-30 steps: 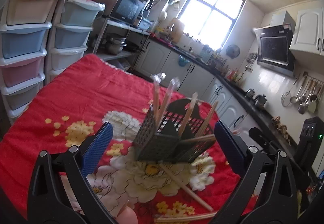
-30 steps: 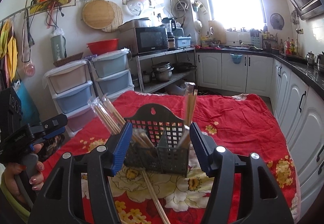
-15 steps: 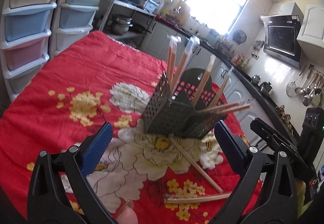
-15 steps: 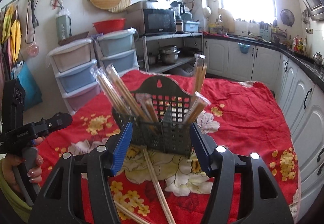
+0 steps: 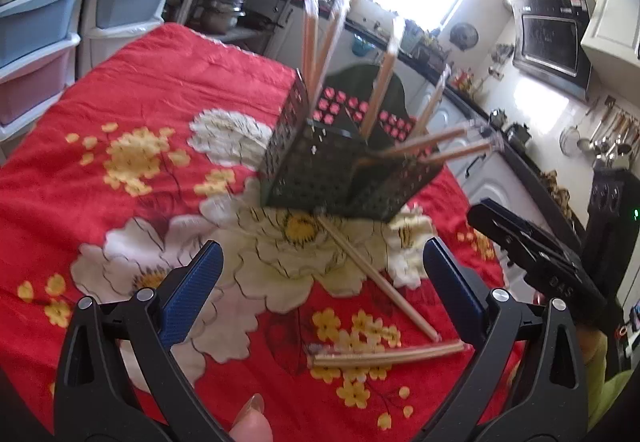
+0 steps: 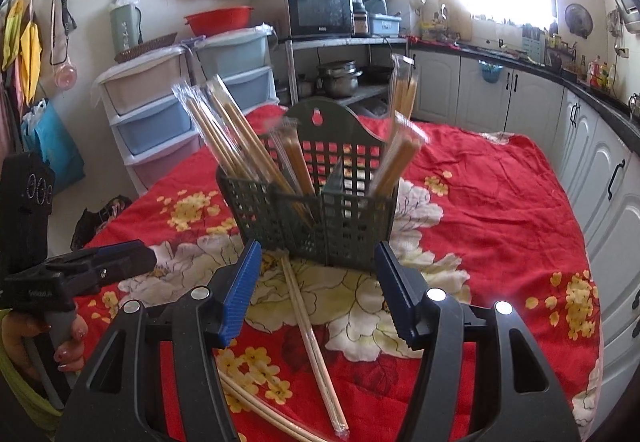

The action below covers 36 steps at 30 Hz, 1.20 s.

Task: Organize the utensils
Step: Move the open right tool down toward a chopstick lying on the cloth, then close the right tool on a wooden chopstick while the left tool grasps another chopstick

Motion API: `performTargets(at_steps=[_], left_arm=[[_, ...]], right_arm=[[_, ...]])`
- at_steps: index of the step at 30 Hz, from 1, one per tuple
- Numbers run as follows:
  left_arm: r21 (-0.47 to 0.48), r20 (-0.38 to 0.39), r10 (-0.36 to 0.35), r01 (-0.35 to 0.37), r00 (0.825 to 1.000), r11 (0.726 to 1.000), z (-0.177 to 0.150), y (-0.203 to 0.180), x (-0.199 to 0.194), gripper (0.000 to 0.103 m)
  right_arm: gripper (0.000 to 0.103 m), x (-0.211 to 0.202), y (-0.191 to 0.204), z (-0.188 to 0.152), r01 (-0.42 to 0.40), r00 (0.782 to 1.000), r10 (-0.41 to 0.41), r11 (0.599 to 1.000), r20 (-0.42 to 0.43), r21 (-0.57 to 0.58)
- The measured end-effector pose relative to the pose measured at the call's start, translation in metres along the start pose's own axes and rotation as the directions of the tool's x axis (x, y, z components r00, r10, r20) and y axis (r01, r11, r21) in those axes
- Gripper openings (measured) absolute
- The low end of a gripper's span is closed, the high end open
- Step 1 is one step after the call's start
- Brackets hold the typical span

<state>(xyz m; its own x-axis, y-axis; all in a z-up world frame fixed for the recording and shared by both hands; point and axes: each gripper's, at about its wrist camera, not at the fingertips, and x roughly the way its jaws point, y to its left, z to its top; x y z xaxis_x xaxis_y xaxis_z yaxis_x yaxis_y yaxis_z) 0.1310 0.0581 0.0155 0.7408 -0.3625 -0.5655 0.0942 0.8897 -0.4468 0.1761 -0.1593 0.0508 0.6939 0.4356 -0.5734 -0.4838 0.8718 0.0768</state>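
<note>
On the red surface (image 6: 500,202), both tools, left tool (image 5: 322,292) and right tool (image 6: 318,288), gape wide and empty; loose chopsticks (image 6: 312,334) await picking up for the basket (image 6: 320,226).

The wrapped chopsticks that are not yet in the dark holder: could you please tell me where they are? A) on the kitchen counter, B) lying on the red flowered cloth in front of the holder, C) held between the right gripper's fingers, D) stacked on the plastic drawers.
B: two packs of wrapped chopsticks lie flat on the red flowered cloth in front of the holder, and the right gripper is open with nothing between its fingers.
</note>
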Motion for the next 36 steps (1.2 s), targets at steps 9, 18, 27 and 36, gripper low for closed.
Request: performTargets(at_steps=[9,18,27,36], left_arm=[[0.002,-0.131,-0.031,0.031,0.991,1.0,-0.031,-0.005,0.018,0.092],[-0.032,-0.266,-0.09,0.084,0.96,0.996,-0.063,-0.011,0.027,0.071],[-0.061,-0.345,-0.148,0.135,0.927,0.989,-0.078,-0.02,0.036,0.055],[-0.2,-0.328,-0.196,0.136,0.924,0.97,-0.072,-0.002,0.05,0.055]], right_arm=[[0.057,0.031,-0.008,-0.016,0.015,0.995,-0.014,1.0,-0.096,0.009],[0.055,0.06,-0.012,-0.025,-0.004,0.984,0.006,1.0,-0.179,0.007],[0.051,0.077,-0.004,-0.028,-0.053,0.973,0.051,0.999,-0.224,-0.004],[0.038,0.114,0.001,-0.03,-0.126,0.938,0.124,0.992,-0.324,0.015]])
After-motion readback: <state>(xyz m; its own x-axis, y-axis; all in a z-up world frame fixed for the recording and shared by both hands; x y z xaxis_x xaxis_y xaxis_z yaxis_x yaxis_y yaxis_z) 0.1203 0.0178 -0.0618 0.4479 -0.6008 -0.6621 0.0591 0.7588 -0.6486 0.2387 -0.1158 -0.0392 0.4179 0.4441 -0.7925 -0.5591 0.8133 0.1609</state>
